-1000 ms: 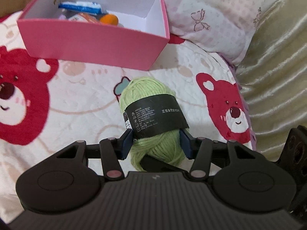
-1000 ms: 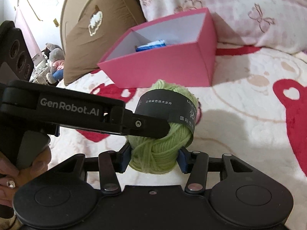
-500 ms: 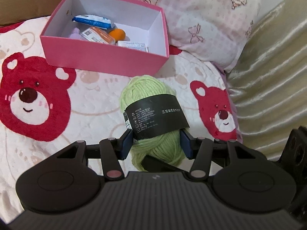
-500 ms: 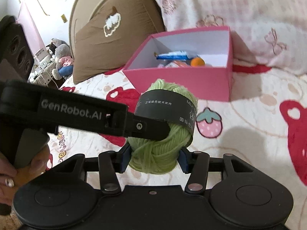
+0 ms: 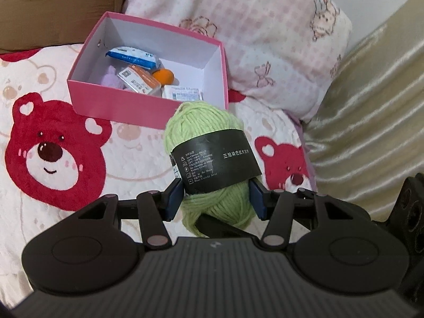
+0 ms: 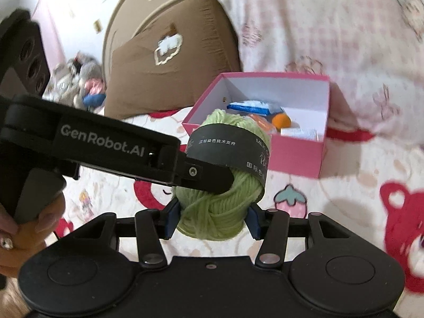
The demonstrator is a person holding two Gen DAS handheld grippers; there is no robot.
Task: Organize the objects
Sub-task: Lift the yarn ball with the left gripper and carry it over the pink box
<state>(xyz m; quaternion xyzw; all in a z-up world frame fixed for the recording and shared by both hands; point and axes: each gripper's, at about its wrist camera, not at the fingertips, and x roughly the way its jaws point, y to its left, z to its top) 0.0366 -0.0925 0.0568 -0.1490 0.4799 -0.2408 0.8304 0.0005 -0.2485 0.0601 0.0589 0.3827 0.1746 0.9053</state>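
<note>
Left tool (image 5: 216, 197) first: its blue pads (image 5: 175, 198) sit partway in, pressed against the two sides of the green yarn (image 5: 204, 132), low on the ball and just under its black label (image 5: 217, 163). So that tool is clamped on the yarn, at a middling spread. The ball hangs above the bed (image 5: 132, 159), clear of the bear-print quilt, with a dark finger of the other tool showing beneath it.

Far and left of the yarn in the left wrist view sits the pink box (image 5: 119, 103), lid off, on the quilt. Inside, left to right: a lilac thing (image 5: 111, 79), a blue pack (image 5: 132, 55), an orange-and-white pack (image 5: 139, 79), an orange ball (image 5: 164, 75) and a white pack (image 5: 182, 94). A pink checked pillow (image 5: 265, 39) leans behind the box, and a brown cushion (image 5: 53, 8) sits far left.

Over to the right wrist view, a little blurred. On the left, the person's hand (image 6: 31, 222) grips the left tool's handle, and its long black finger (image 6: 201, 175) reaches across into the side of the yarn (image 6: 220, 212). Then the right tool (image 6: 214, 221): blue pads (image 6: 172, 220) also partway in, squeezing the lower half of the same ball from either side. Both tools have it at once, from different angles.

Beyond the yarn the pink box (image 6: 299, 156) lies a touch to the right, its near corner hidden behind the ball. Right of that, more quilt with a red bear.
</note>
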